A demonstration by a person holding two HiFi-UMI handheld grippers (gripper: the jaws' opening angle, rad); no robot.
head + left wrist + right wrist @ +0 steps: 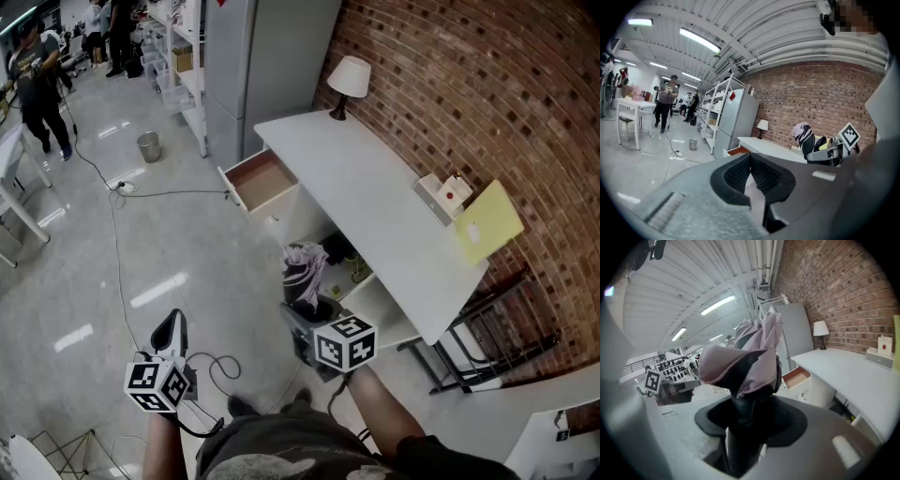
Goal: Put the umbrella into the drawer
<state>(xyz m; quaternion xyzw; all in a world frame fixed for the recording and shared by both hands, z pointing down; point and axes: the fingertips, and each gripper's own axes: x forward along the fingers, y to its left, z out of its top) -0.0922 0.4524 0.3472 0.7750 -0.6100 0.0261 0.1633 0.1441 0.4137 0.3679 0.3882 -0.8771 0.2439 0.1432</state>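
A folded lilac-and-black umbrella (302, 270) stands up out of my right gripper (306, 317), whose jaws are shut on its black lower part. In the right gripper view the umbrella (749, 356) fills the middle above the gripper (746, 423). The wooden drawer (261, 183) stands pulled open at the far end of the white desk (375, 202), well ahead of the umbrella; it also shows as a brown drawer (797, 377). My left gripper (171, 330) hangs low at the left with its pads (740, 174) together and nothing between them.
On the desk stand a lamp (349, 80), a white box (441, 197) and a yellow folder (487, 225). A grey cabinet (267, 66) rises behind the drawer. A cable (117, 246) and a bucket (148, 146) lie on the floor. A black rack (487, 339) is at the right.
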